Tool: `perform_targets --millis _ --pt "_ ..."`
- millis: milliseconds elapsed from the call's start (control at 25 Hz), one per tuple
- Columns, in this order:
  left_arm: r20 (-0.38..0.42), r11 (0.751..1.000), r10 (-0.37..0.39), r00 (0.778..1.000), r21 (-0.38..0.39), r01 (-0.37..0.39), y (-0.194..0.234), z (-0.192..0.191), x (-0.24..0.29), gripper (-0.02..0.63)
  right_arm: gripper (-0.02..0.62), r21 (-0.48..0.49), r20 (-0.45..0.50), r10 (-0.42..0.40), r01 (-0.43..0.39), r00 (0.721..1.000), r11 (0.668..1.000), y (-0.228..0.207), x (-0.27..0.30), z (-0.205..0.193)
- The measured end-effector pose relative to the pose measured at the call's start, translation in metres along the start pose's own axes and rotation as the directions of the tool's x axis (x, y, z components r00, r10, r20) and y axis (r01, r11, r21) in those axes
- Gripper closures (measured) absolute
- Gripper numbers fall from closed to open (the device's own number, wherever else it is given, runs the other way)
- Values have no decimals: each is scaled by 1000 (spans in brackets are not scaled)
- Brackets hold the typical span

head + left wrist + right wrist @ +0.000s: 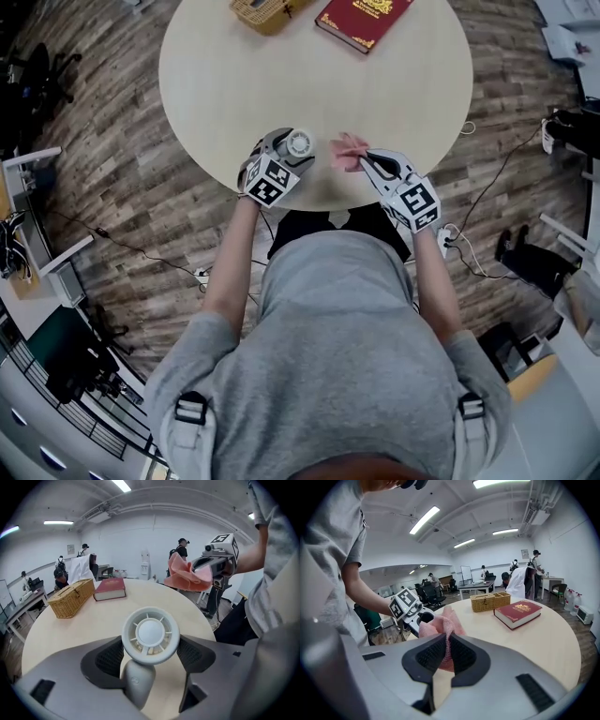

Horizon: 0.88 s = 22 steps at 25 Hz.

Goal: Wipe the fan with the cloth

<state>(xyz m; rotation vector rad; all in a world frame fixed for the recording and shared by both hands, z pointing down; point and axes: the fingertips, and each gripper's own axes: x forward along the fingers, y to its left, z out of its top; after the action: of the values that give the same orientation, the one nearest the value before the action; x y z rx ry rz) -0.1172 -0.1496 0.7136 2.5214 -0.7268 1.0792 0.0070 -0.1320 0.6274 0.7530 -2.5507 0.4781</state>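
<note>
The left gripper (151, 656) is clenched on a small white plastic fan (151, 633). Its two dark pads press the neck from 9 and 3 o'clock, just under the round grilled head. In the left gripper view the fan's long axis runs from 6 to 12 o'clock, with the stubby handle at the bottom, toward the camera, and the ring-shaped head at the top. The face is turned back toward the person.

The right gripper (446, 644) is closed on a crumpled pink cloth (440, 623). The cloth's lower part is pinched between the jaws and a loose bunch stands out past the tips.

From the head view both are held above the near edge of the round pale wooden table (394, 84), just in front of the person's chest. There the cloth (349, 153) lies at 3 o'clock from the fan (298, 143), near it but not touching, and bare tabletop shows between them. The right gripper (366, 159) points toward 10 o'clock and the left gripper (284, 155) toward 1 o'clock, so the two tips converge.

In the left gripper view the cloth (185, 576) hangs at about 1 o'clock from the fan head and farther off.

The wipe seems to turn on closing that sideways gap. Either the cloth goes toward 9 o'clock onto the fan's face, or the fan is swung toward 3 o'clock to meet it.

A woven wicker basket (262, 11) and a dark red hardback book (361, 19) sit at the table's far side, well apart from both grippers.
</note>
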Motion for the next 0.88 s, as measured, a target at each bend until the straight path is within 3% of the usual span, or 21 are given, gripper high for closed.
perform_targets --millis 240,440,680,880 --pt "27 995 85 996 41 -86 -25 34 -29 238 566 -67 21 77 -75 997 995 16 -11 14" --pt "37 982 166 985 86 -168 -52 63 -46 238 566 -179 55 176 -164 983 970 44 -21 42" --pt "43 958 264 964 103 -267 -77 94 -59 238 566 -356 62 272 -234 960 905 77 -35 76" --pt "36 937 323 946 123 -325 -95 112 -66 238 566 -486 31 284 -234 958 842 90 -44 83"
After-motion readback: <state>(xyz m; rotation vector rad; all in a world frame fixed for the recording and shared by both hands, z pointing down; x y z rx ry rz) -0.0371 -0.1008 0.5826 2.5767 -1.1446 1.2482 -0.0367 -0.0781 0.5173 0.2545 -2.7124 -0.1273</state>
